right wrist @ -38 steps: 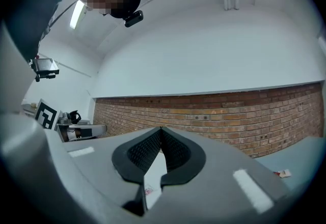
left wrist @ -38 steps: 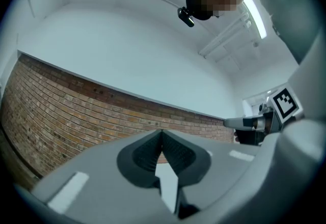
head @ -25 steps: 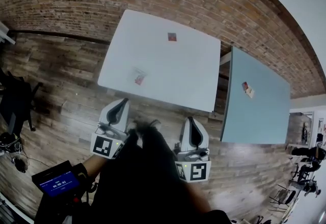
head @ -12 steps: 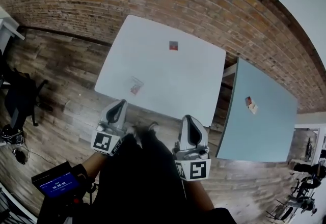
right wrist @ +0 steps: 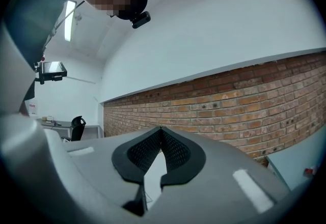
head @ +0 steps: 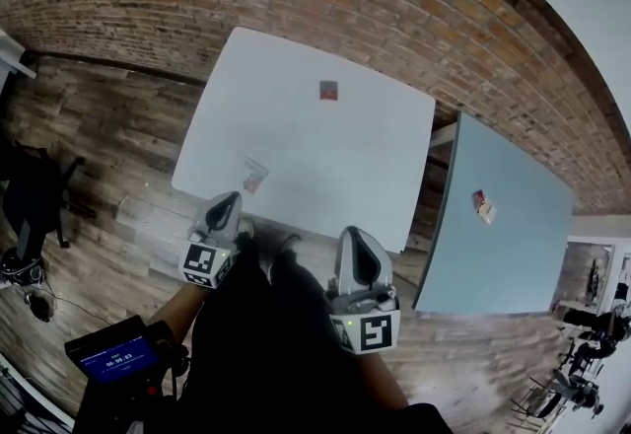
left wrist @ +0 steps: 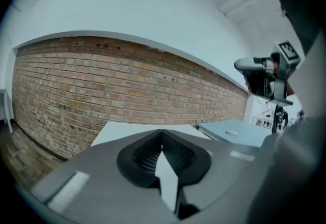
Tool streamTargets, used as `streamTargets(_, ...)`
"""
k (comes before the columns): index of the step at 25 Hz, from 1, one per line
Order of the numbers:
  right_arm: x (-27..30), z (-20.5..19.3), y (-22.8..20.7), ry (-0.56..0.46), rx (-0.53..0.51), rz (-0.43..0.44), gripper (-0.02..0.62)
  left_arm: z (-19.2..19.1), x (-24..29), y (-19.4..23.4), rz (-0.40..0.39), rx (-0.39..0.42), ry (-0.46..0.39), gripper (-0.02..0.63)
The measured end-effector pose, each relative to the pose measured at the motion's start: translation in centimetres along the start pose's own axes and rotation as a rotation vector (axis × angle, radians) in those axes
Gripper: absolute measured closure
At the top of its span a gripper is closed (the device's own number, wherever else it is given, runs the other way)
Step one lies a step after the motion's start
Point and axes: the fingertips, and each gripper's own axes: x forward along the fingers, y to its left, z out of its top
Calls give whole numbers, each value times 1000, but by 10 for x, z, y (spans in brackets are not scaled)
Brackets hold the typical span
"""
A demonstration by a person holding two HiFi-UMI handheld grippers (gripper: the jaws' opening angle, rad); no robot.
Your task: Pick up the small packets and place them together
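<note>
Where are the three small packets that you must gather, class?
Red packet (head: 328, 90): head view, its middle.
Clear packet (head: 254, 176): head view, its middle.
Red-and-white packet (head: 481, 205): head view, its middle.

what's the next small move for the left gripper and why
Probably open the left gripper and ease it forward to the near packet: its jaws are shut and empty, and that packet lies just ahead, by the white table's front edge.
</note>
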Motion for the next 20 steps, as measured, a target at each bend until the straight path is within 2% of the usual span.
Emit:
streamTargets(2, 4, 4, 12, -6, 14, 3, 592, -18, 9, 6, -19, 19, 49, 606)
streamTargets(5, 29, -2, 17, 8, 15, 0, 593, -51, 33, 29, -41, 6, 122, 604)
streamTargets(7, 39, -7, 11, 24, 18, -24, 592, -71, 46, 38, -50, -7, 159, 546)
streamTargets(8, 39, -8, 9, 27, 21, -36, 592, -77, 50, 39, -53, -10, 173, 541)
streamTargets(12, 34, -12, 10, 51, 19, -60, 593, -101, 56, 40, -59, -6, 228, 541)
streamTargets(16, 37, -17, 12, 63, 34, -89, 592, -126, 60, 50, -49, -52, 293, 543)
streamTargets(20, 38, -26, 8, 92, 38, -109, 592, -149, 66, 56, -45, -53, 355, 541)
